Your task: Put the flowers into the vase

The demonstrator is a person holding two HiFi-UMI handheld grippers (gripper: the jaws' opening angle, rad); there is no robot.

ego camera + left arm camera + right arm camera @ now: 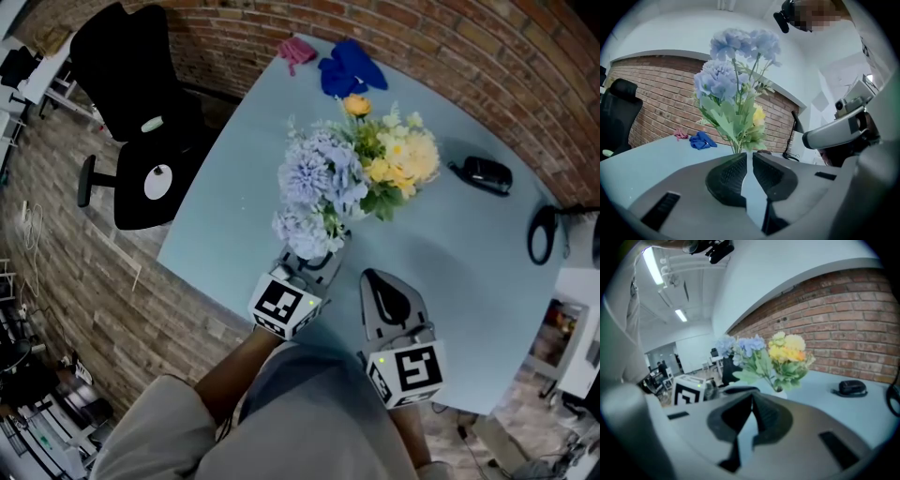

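Two bunches stood side by side on the smooth, pale-blue table point(234, 220): ruffled, ball-shaped blue flowers point(319, 183) and frilly yellow flowers point(405, 159), the yellow ones rising from a small white vase point(782, 391). The left gripper point(326, 255) had its ribbed black jaws drawn to a narrow slit, pinching the thin green stems of the blue bunch at their tips. The right gripper point(375, 279) sat nearer the person, its jaws pressed together on nothing.
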